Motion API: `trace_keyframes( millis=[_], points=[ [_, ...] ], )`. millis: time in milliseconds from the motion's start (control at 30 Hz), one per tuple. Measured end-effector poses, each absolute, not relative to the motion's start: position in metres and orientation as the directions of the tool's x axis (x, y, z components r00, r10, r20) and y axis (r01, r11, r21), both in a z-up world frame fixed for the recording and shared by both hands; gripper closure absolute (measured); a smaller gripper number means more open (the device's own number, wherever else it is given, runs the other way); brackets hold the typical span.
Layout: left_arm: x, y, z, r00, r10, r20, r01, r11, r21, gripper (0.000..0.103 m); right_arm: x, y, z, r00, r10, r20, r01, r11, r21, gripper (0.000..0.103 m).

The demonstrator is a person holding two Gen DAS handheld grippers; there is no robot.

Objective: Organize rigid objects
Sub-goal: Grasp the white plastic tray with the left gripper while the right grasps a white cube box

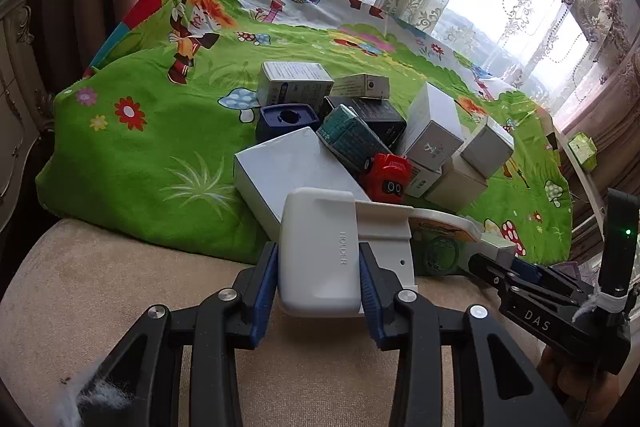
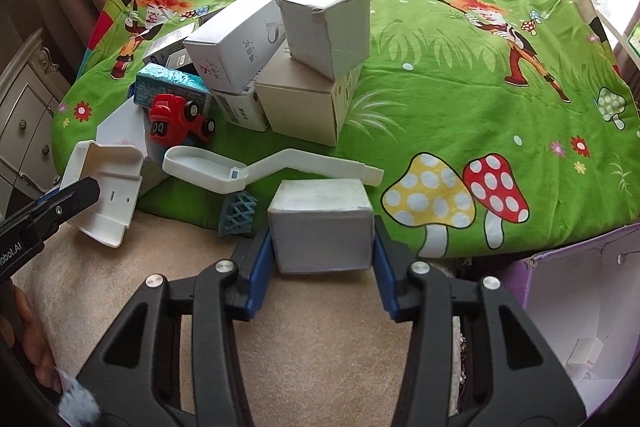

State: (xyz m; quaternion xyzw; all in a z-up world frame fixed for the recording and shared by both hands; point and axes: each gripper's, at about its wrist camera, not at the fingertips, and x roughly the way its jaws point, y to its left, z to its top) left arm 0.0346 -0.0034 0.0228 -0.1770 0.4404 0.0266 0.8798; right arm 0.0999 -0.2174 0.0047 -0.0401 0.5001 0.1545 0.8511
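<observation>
My left gripper is shut on a white plastic holder marked "HOLDER", held over the beige surface at the cloth's near edge; the holder also shows in the right wrist view. My right gripper is shut on a small grey-white box, also at the cloth's near edge. Behind both lies a pile of boxes, with a red toy truck and a white scoop-shaped piece in front of it. The right gripper shows in the left wrist view.
A green cartoon cloth covers the surface. A purple open box stands at the right. A blue lattice piece lies by the scoop. A white cabinet stands left. Windows with lace curtains are behind.
</observation>
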Motion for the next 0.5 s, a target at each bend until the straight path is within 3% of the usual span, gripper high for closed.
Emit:
trace_keyframes(
  millis=[267,500],
  points=[
    [0.02,-0.022,0.038,0.645,-0.149,-0.75,-0.149,0.938,-0.314,0.064,0.085,-0.23,0.016,0.495,0.257,-0.83,-0.296,0.948,0.117,0.054],
    [0.015,-0.061,0.057,0.66,-0.236,-0.713,-0.006,0.948,-0.318,0.064,0.064,-0.256,0.034,0.548,0.251,-0.798,-0.261,0.958,0.123,0.054]
  ],
)
